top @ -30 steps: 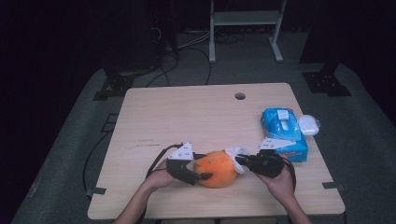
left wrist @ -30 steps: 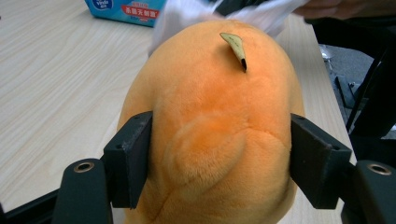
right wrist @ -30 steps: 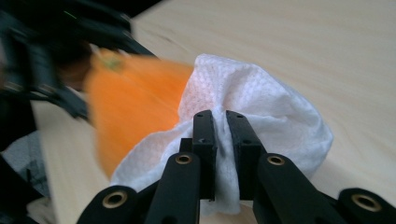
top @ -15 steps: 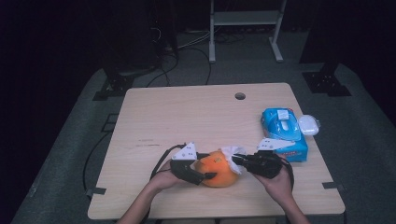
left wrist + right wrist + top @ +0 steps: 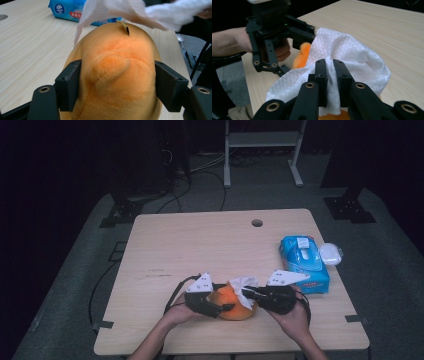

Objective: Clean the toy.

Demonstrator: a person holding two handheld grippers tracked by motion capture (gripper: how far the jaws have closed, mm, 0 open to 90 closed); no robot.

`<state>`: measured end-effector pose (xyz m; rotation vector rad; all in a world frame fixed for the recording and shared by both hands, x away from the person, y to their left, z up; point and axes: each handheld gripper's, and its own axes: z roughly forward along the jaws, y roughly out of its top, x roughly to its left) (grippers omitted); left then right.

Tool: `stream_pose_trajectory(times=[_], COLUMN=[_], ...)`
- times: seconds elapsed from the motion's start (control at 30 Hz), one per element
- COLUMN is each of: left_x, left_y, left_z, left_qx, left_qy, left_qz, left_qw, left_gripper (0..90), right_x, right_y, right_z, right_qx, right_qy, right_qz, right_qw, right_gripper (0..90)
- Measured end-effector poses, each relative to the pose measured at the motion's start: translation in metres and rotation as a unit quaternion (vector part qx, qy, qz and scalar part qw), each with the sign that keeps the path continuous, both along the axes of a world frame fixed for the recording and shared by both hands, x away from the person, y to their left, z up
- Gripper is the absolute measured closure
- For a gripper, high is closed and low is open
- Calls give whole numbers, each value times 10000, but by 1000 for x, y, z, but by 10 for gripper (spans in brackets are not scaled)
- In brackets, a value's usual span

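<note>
Two things are in hand near the front edge of the surface (image 5: 165, 240): an orange plush toy (image 5: 235, 304) and a white wipe (image 5: 243, 285). The plush toy rests on the wood between the person's two hands, a little right of the middle. In the left gripper view its fuzzy body bulges between the two black jaws, which press into it on both flanks, so the left tongs (image 5: 117, 83) are clenched on the toy. A small tan tag (image 5: 124, 26) sticks up from its top.

The wipe lies draped over the top of the toy, touching it. In the right gripper view its crumpled, dimpled sheet is pinched between the nearly closed jaws of the right tongs (image 5: 330, 75), which are grasping the wipe; orange plush peeks out behind and beneath the cloth. The left tongs appear beyond it there, held by the left hand (image 5: 280, 51).

From the high view, the left tongs come at the toy from its left and the right tongs (image 5: 253, 293) from its right, each topped by a grey three-cornered plate.

Farther out, towards the right edge of the surface, lies a blue pack of wipes (image 5: 304, 262), well apart from the toy, with a small white object (image 5: 330, 253) just beside it. A round hole (image 5: 257, 223) sits near the far edge.
</note>
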<state>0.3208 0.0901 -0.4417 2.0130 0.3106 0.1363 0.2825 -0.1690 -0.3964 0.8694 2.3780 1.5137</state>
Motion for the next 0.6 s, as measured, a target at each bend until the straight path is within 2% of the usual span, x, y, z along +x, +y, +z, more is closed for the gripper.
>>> stream_pose_trajectory(times=[0.03,0.1,0.23,0.33,0.4,0.5,0.6], left_x=[0,0,2,4,5,8,8], left_y=[0,0,-1,0,2,4,4], left_z=[0,0,-3,-5,-4,-4,-4], left_qx=[1,-59,-184,-223,-233,-299,-314], left_qy=[-5,-34,16,11,24,125,118], left_qz=[-4,-12,-84,-96,-16,38,49], left_qw=[10000,10000,9998,9997,9997,9995,9994], left_gripper=[261,205,122,110,99,91,92], right_x=[1,4,10,11,13,15,16], right_y=[3,3,-10,-18,-21,-23,-24], right_z=[-3,-10,-14,-18,-20,-20,-22], right_qx=[-116,-200,-138,-176,-146,-139,-131], right_qy=[-11,25,194,280,356,379,408], right_qz=[12,10,-177,-276,-298,-330,-344], right_qw=[9999,9998,9996,9991,9988,9986,9985], right_gripper=[817,819,820,820,820,820,820])
